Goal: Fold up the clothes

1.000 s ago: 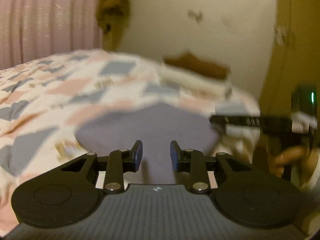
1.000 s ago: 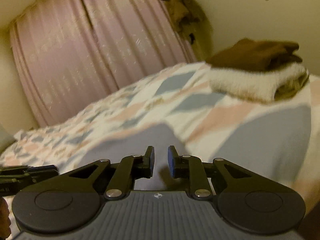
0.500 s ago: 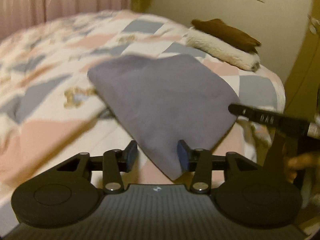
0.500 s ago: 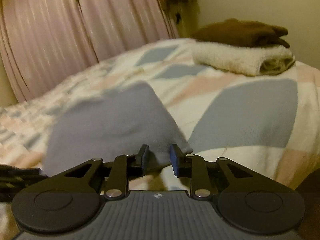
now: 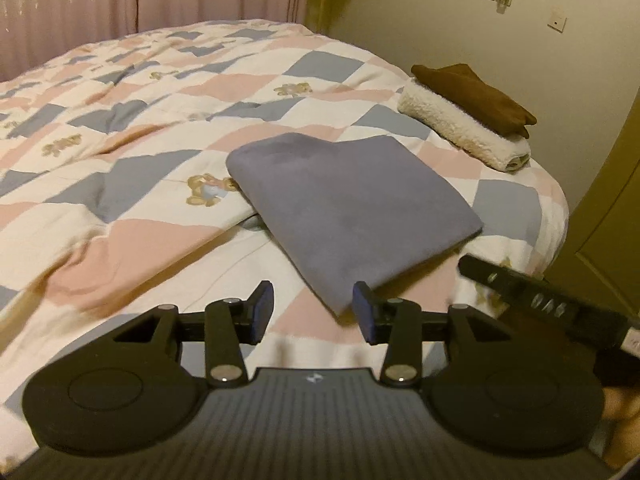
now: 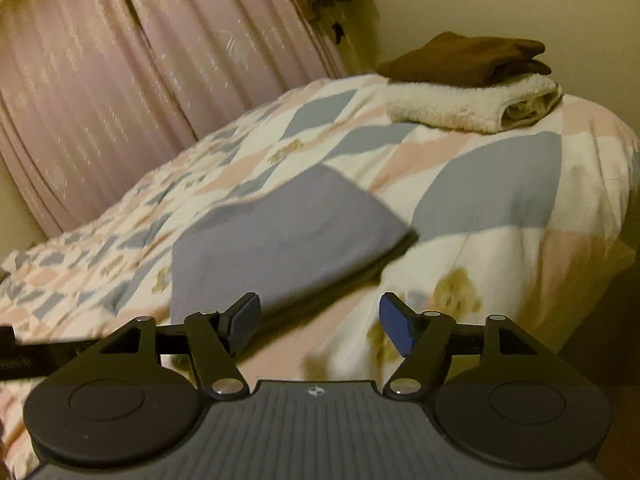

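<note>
My right hand-held gripper [image 6: 320,326] hangs with its jaws spread wide, nothing between them. Just ahead, a folded grey garment [image 6: 280,240] lies flat on the patchwork quilt [image 6: 500,184]. Farther back, near the bed's edge, a brown garment [image 6: 464,58] sits on a folded cream towel [image 6: 472,106]. Pink curtains [image 6: 140,80] hang behind.

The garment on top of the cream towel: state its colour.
Dark brown garment, plain, lying folded on the cream towel. Clearest in the right wrist view.
</note>
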Demonstrator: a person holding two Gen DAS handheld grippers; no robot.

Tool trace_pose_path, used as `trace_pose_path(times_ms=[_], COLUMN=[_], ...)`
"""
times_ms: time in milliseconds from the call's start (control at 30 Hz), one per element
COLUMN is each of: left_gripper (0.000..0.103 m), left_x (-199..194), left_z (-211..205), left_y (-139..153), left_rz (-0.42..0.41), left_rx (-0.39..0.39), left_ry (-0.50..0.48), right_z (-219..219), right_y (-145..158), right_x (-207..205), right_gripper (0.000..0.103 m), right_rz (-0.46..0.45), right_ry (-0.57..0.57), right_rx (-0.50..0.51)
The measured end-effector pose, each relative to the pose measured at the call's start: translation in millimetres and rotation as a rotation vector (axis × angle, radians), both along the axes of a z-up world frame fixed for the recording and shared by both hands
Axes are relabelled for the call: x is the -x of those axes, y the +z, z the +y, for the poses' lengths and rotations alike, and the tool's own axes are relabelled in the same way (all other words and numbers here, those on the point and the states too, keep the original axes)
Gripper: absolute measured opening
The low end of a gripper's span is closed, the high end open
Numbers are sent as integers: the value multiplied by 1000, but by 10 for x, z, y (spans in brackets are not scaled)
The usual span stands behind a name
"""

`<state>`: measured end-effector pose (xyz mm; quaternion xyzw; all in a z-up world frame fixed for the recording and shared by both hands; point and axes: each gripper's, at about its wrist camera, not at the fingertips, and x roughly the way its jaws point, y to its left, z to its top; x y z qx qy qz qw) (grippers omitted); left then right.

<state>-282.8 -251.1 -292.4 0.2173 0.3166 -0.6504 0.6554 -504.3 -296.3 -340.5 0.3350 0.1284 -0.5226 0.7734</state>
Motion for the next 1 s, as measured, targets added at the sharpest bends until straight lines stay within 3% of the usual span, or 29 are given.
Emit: trace_pose_path(times_ms=[200,333,400,633,1000], left_gripper=[54,61,69,79,87], left_x=[-17,-59,-71,-107,-53], left_z=[309,480,560,850,1186], left_y=[204,270,288,394,562], left_rz=[-6,-3,-6,-13,-29], left_rx=[32,28,28,52,102], left_ry=[31,63,75,118,129], right_z=[220,361,420,657,1049], right_y=[196,346,394,564,871], right_x=[-73,-168,-209,-336,-336], right_gripper=[87,101,101,101,103], right_rz=[56,141,178,284,297], right_ry=[7,-2,-8,-22,3], right_rx=[-6,-5,-11,-22,64])
